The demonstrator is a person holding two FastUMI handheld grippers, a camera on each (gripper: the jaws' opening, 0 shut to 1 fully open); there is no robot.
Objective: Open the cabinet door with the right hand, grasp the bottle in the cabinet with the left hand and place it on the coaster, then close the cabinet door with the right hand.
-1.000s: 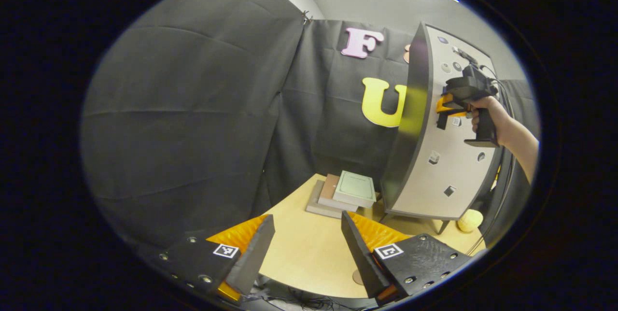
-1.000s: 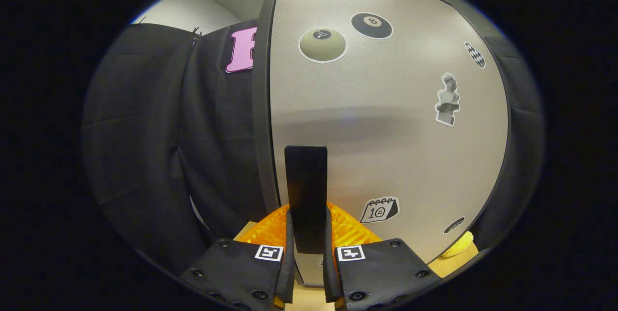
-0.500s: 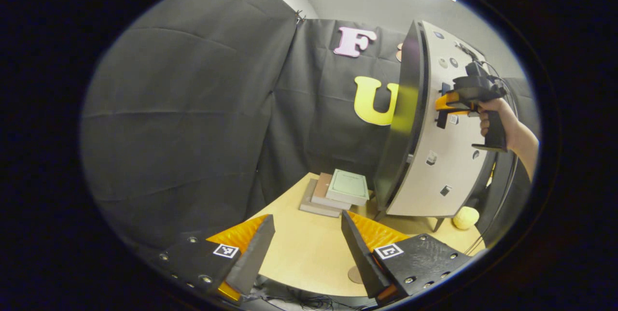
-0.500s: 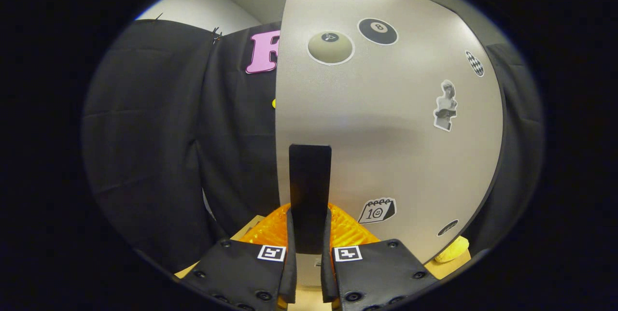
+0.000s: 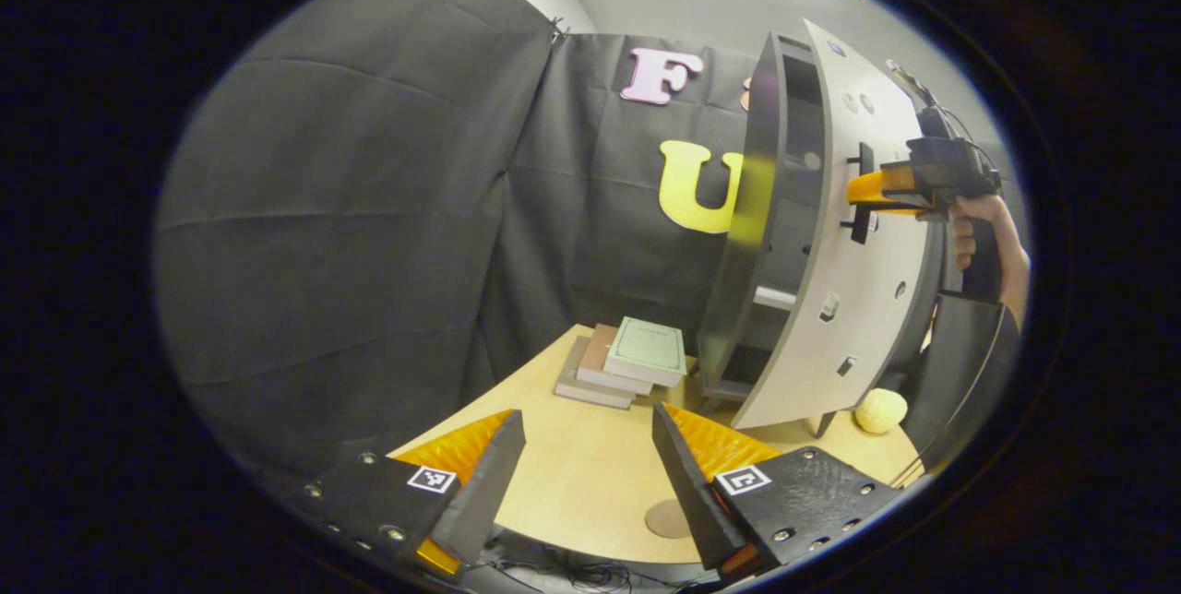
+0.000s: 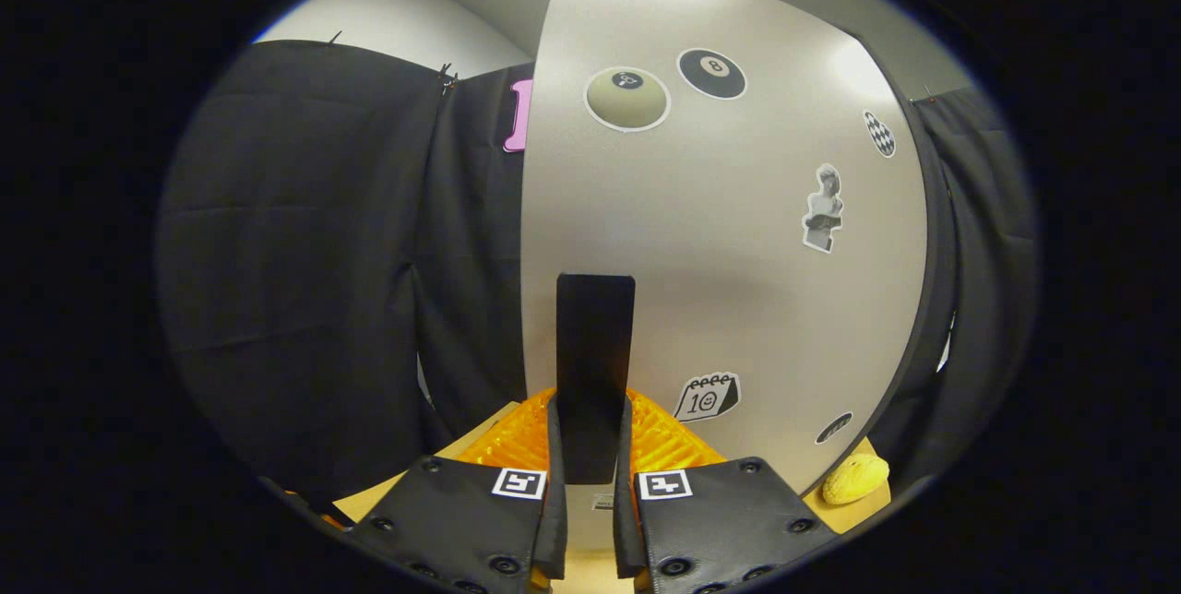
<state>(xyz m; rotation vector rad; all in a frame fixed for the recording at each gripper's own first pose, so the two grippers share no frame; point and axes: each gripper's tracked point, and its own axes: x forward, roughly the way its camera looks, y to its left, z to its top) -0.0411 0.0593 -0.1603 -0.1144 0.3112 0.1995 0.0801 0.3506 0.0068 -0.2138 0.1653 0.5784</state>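
Note:
A grey cabinet door (image 6: 738, 280) with stickers stands close in front in the right gripper view. Its black handle (image 6: 595, 345) runs upright between the fingers of my right gripper (image 6: 590, 446), which is shut on it. In the left gripper view the cabinet (image 5: 752, 234) stands at the right of the table, its door (image 5: 849, 299) swung partly out. A dark inside with a shelf (image 5: 775, 297) shows through the gap. My right gripper (image 5: 860, 197) holds the handle there, with a hand behind it. My left gripper (image 5: 586, 419) hangs open over the table's near edge. A round coaster (image 5: 669, 517) lies just beside its right finger.
A stack of books (image 5: 627, 359) lies on the wooden table (image 5: 572, 474) left of the cabinet's foot. A small yellow lump (image 5: 876, 409) sits on the table under the door, also seen as the yellow lump (image 6: 856, 479) low right. Black cloth walls close the back and left.
The right gripper has pulled the door outward by its handle, so the gap has widened and the cabinet's inside now shows. The left gripper has stayed open and shifted slightly.

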